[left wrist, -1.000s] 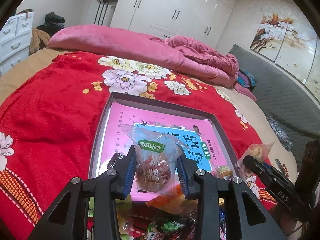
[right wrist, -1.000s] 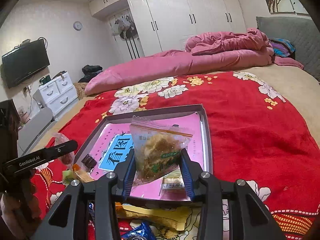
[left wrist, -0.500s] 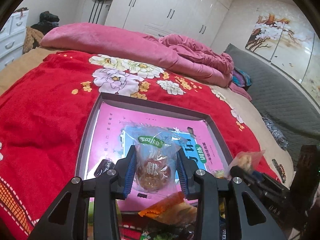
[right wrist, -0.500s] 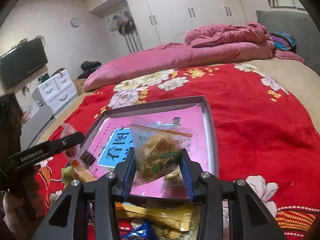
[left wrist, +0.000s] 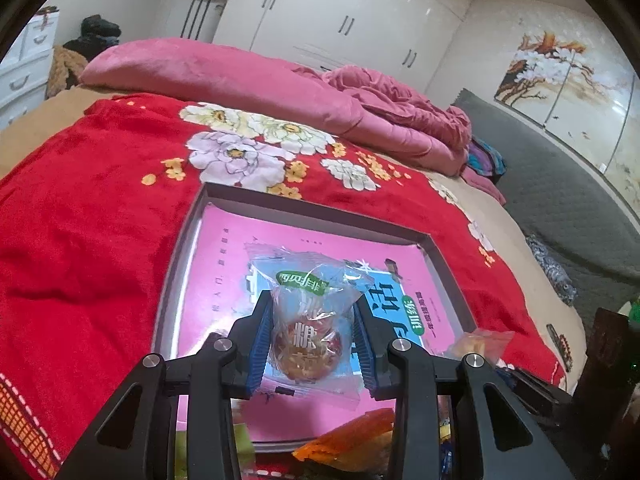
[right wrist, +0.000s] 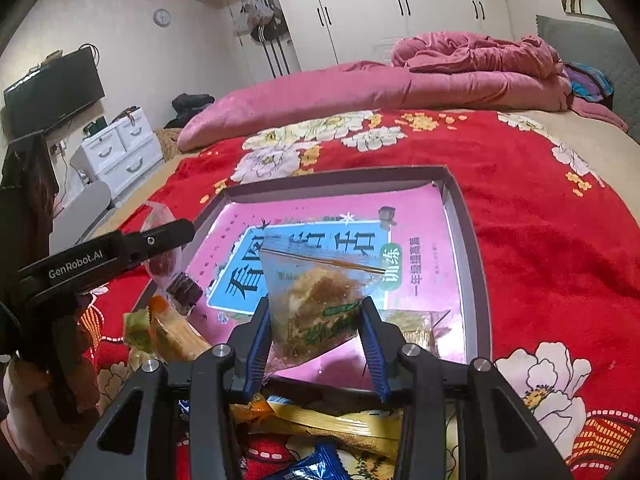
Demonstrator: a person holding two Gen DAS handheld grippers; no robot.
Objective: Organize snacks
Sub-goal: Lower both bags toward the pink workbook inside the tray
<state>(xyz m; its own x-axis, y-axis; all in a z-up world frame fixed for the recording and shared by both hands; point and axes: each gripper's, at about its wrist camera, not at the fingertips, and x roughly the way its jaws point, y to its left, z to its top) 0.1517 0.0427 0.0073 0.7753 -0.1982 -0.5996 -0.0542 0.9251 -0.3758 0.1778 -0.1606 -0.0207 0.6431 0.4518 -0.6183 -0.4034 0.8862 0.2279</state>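
Tray (right wrist: 472,240) lies on the red flowered blanket (left wrist: 80,220) on the bed, pink book cover lining its floor.

Left: left tongs (left wrist: 313,346) closed on a clear-wrapped round cake (left wrist: 306,344) with a green label, pads pressing both sides, held above the tray's near half. In the right view a dark small snack (right wrist: 185,289) sits at the tray's near-left corner.

Right: right tongs (right wrist: 316,334) clamped on a clear bag of brown shredded snack (right wrist: 320,300), over the tray's near edge. A yellowish packet (right wrist: 416,326) lies in the tray just behind it.

Near side: loose pile of wrappers (right wrist: 320,420) outside the tray.

Judgement: early stage. Two items in, two in transit, most of the pile unsorted.
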